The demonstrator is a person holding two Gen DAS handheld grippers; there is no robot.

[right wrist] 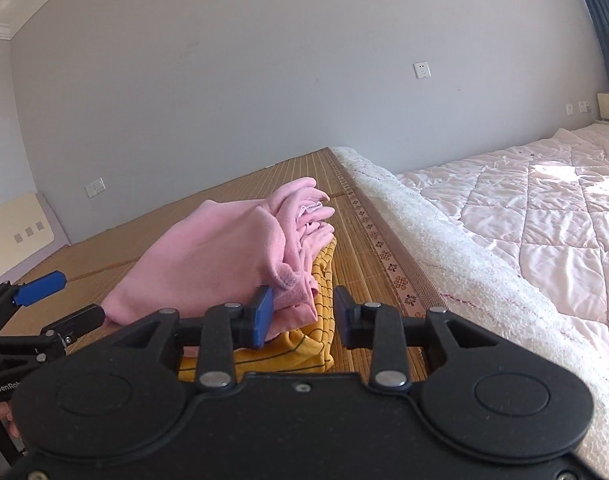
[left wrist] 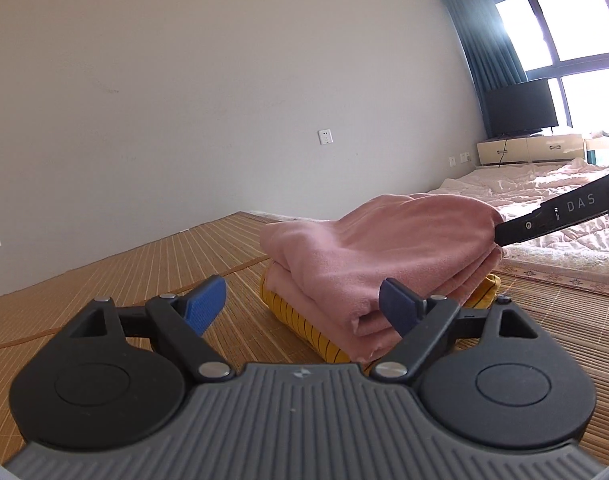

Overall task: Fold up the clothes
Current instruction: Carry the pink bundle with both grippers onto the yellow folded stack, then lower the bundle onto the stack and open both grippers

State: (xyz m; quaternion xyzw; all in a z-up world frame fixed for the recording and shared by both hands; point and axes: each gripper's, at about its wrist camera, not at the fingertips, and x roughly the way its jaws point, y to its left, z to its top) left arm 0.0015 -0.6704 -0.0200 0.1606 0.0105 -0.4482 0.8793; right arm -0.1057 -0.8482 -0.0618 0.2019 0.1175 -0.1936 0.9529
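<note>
The folded pink garment [left wrist: 384, 248] lies atop a folded yellow striped garment [right wrist: 304, 344] on the bamboo mat [left wrist: 124, 276], just ahead of the left gripper [left wrist: 302, 306] and right gripper [right wrist: 304, 316], whose jaws gape empty, the right nearer.

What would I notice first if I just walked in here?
Probably the folded pink cloth, stacked on a yellow striped one on the bamboo mat. Both open grippers sit close to the stack, the left gripper and the right gripper. Beside the mat lies a pale quilt.
</note>
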